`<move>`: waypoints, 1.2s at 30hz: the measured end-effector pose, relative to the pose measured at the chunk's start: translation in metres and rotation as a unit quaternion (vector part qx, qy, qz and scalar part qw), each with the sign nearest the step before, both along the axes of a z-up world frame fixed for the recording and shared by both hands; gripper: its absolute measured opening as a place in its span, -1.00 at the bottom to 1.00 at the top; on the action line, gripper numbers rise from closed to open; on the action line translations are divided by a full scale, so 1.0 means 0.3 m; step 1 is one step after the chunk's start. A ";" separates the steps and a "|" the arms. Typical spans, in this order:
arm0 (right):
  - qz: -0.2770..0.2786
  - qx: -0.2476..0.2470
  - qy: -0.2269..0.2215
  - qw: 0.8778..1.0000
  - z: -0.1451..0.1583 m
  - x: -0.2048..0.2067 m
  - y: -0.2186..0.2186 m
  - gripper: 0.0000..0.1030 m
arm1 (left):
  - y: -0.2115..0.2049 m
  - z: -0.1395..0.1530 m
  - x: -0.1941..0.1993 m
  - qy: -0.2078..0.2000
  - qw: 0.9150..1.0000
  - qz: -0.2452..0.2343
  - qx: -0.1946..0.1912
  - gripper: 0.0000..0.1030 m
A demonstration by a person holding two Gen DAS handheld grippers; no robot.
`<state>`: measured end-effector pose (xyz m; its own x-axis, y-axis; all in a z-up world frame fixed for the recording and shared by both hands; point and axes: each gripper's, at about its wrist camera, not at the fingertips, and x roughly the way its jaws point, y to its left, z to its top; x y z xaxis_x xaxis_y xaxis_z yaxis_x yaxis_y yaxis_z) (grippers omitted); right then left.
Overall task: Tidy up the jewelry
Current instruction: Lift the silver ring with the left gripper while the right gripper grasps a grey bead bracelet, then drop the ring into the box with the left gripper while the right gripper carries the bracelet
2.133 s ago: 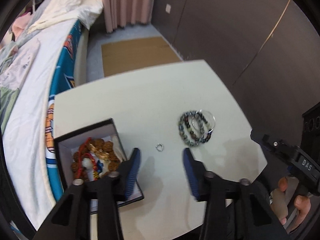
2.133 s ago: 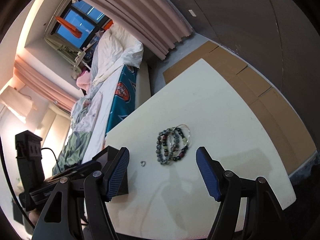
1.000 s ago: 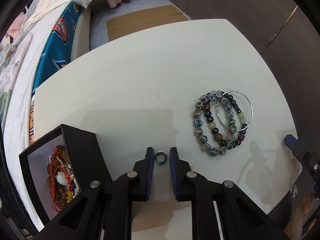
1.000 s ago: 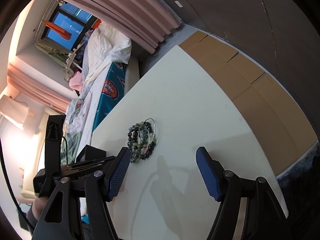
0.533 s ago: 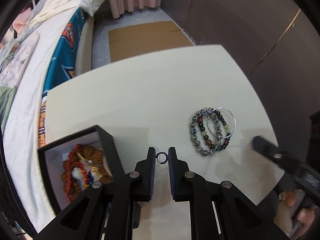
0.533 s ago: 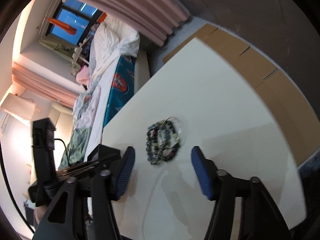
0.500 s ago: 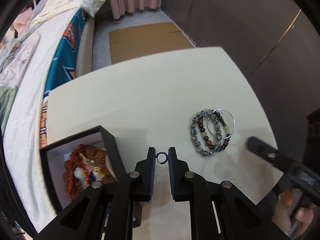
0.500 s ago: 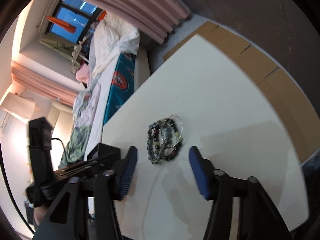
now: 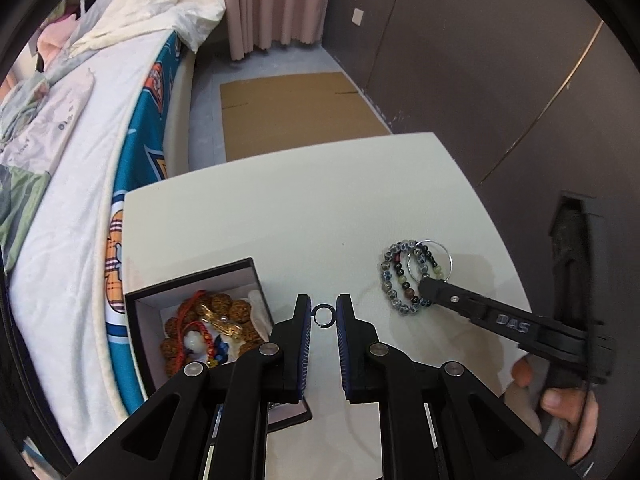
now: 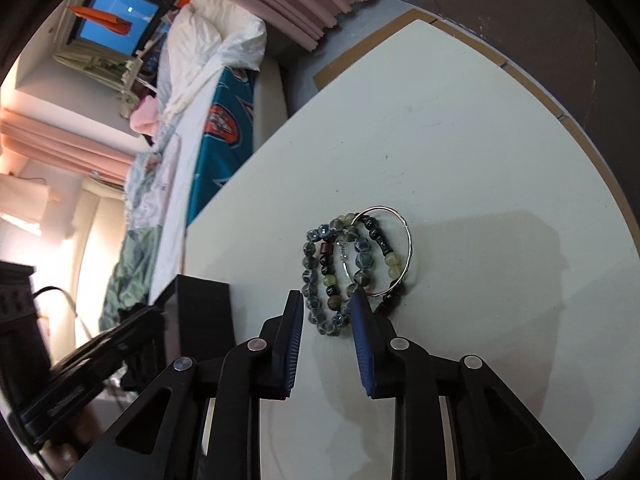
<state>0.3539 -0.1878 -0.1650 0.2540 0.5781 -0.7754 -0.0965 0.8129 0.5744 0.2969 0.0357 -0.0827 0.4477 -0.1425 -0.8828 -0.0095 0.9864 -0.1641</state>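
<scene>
White table (image 9: 304, 216), small dark ring (image 9: 322, 315) pinched in left claw (image 9: 323, 318)

The left gripper (image 9: 324, 316) points steeply downward, its two black arms converging from the lower edge of its own view to blue-padded fingers (image 9: 303, 328) that stand nearly parallel and close together, pinching a small ring (image 9: 322, 315) between their tips. The right gripper (image 10: 326, 312) also tilts downward; its jaws are closing, the blue pads (image 10: 362, 328) narrowed around the near part of a beaded bracelet (image 10: 320, 280), though contact with the beads cannot be confirmed. From the left wrist view, the right gripper reaches in from the right side, and the person's hand (image 9: 560, 404) wraps its handle, fingers curled around the grip.
</scene>
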 end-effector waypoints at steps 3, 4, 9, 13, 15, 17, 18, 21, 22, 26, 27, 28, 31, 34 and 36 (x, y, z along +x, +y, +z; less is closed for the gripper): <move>-0.002 -0.022 0.007 1.000 -0.012 0.000 0.011 -0.56 | 0.027 0.026 -0.014 -0.011 1.000 0.003 -0.006 -0.75; -0.003 -0.028 0.007 1.000 -0.009 -0.001 0.016 -0.59 | 0.033 0.034 -0.019 -0.014 1.000 0.003 -0.009 -0.75; -0.006 -0.063 0.007 0.998 -0.006 0.001 0.040 -0.69 | 0.067 0.072 -0.055 -0.027 0.999 0.005 -0.018 -0.75; -0.021 -0.059 -0.008 0.998 0.028 -0.024 0.021 -0.76 | 0.114 0.096 -0.090 -0.038 0.999 0.013 -0.027 -0.75; -0.019 -0.045 -0.022 0.999 0.064 -0.048 0.018 -0.77 | 0.142 0.104 -0.112 -0.042 0.998 0.021 -0.031 -0.75; -0.018 -0.044 -0.036 0.998 0.104 -0.067 0.027 -0.77 | 0.168 0.104 -0.124 -0.042 0.998 0.028 -0.035 -0.75; -0.014 -0.041 -0.044 0.998 0.126 -0.079 0.032 -0.77 | 0.180 0.103 -0.132 -0.042 0.998 0.032 -0.037 -0.75; -0.005 -0.036 -0.063 0.997 0.187 -0.113 0.059 -0.77 | 0.216 0.089 -0.149 -0.036 0.997 0.046 -0.043 -0.74; 0.000 -0.033 -0.071 0.997 0.215 -0.128 0.071 -0.77 | 0.227 0.083 -0.155 -0.034 0.997 0.051 -0.047 -0.75; 0.013 -0.025 -0.095 0.995 0.295 -0.168 0.110 -0.77 | 0.256 0.060 -0.171 -0.022 0.996 0.057 -0.073 -0.72; 0.017 -0.023 -0.101 0.994 0.318 -0.180 0.120 -0.77 | 0.263 0.056 -0.175 -0.019 0.995 0.058 -0.078 -0.70; 0.020 -0.022 -0.105 0.994 0.332 -0.183 0.140 -0.77 | 0.273 0.055 -0.183 -0.019 0.995 0.060 -0.084 -0.63; 0.031 -0.012 -0.116 0.993 0.380 -0.205 0.184 -0.77 | 0.297 0.072 -0.213 -0.034 0.993 0.071 -0.085 0.17; 0.047 -0.009 -0.128 0.991 0.414 -0.230 0.226 -0.77 | 0.326 0.103 -0.249 -0.062 0.991 0.080 -0.089 0.44; 0.059 -0.008 -0.133 0.989 0.433 -0.247 0.266 -0.77 | 0.344 0.110 -0.262 -0.061 0.990 0.084 -0.092 0.44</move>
<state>0.2798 -0.1080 -0.0351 0.3820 0.6039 -0.6995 -0.3373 0.7958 0.5029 0.2184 0.1390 -0.0497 0.5809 -0.2092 -0.7866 -0.1408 0.9260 -0.3502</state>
